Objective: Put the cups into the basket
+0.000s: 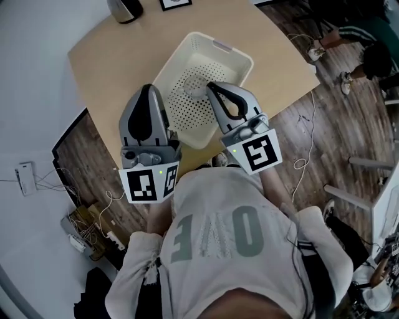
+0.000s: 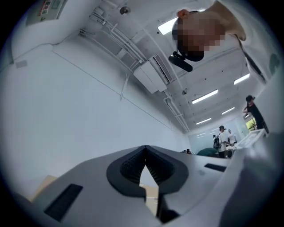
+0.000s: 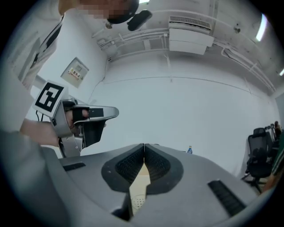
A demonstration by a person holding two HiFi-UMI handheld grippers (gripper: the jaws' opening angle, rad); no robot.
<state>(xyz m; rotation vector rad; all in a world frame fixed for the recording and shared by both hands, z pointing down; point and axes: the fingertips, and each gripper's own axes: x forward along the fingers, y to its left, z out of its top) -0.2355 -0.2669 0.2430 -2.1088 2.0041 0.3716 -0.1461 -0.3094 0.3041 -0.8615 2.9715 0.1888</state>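
The cream perforated basket (image 1: 239, 58) stands on the light wooden table (image 1: 112, 56). Inside it, a clear cup (image 1: 193, 88) seems to lie on the dotted floor, its shape faint. My left gripper (image 1: 148, 87) hovers over the basket's near left corner, jaws shut and empty. My right gripper (image 1: 209, 85) is above the basket's middle, right beside the cup, also shut on nothing. Both point upward. The left gripper view shows its tips (image 2: 145, 146) meeting against wall and ceiling. In the right gripper view the tips (image 3: 144, 144) meet, with the left gripper (image 3: 86, 119) at the left.
A dark metal pot (image 1: 124, 9) and a framed picture (image 1: 175, 3) sit at the table's far edge. Cables (image 1: 304, 152) trail over the wooden floor on the right and a power strip (image 1: 26, 177) lies on the left. People stand in the distance (image 2: 222, 141).
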